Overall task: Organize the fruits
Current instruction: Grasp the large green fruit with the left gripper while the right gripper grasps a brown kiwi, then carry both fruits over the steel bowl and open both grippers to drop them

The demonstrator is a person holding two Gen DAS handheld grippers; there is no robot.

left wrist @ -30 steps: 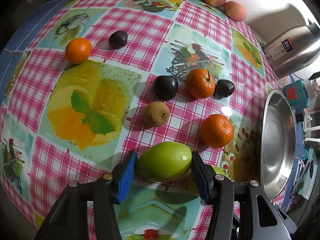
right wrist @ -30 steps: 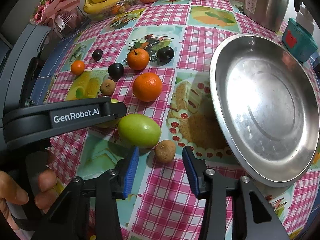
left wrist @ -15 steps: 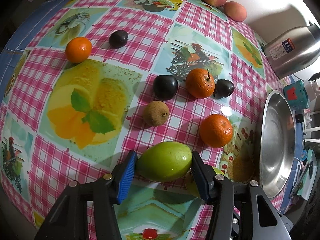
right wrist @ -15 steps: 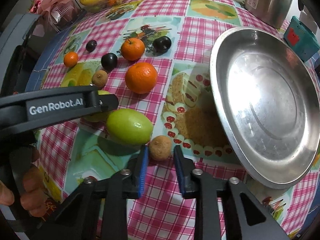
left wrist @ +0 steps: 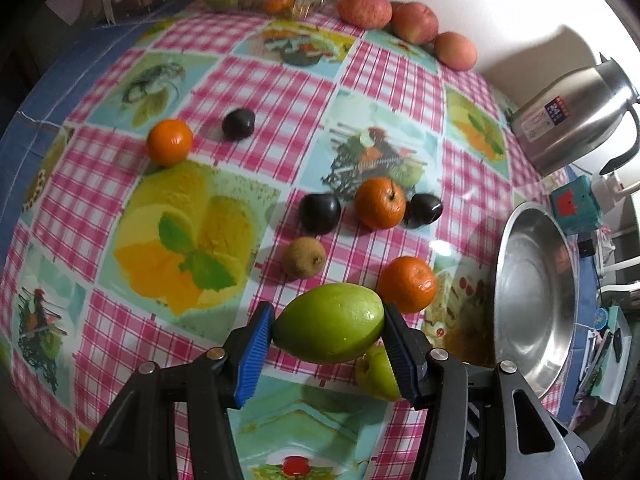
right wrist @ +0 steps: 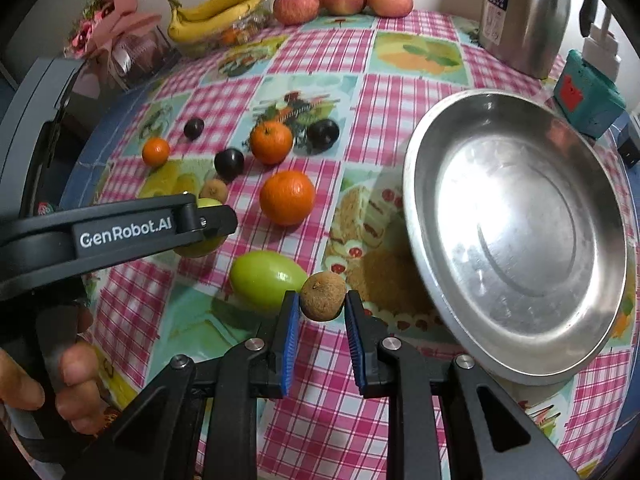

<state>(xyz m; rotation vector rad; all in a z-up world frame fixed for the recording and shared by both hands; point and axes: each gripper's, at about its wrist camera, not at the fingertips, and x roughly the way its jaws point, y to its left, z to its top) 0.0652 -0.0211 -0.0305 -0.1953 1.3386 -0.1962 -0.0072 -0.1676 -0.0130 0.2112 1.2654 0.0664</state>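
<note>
Starting on the left, your left gripper is clamped about halfway on a green fruit, lifted just clear of the checked tablecloth. Your right gripper has just squeezed in tight on a small brown fruit beside a second green fruit. So you're mid-pickup with both; I'd guess the next move is carrying them right to the empty steel pan and letting go gently. Readable text: "GenRobot.AI" on the gripper arm, "24" on the steel flask.
</note>
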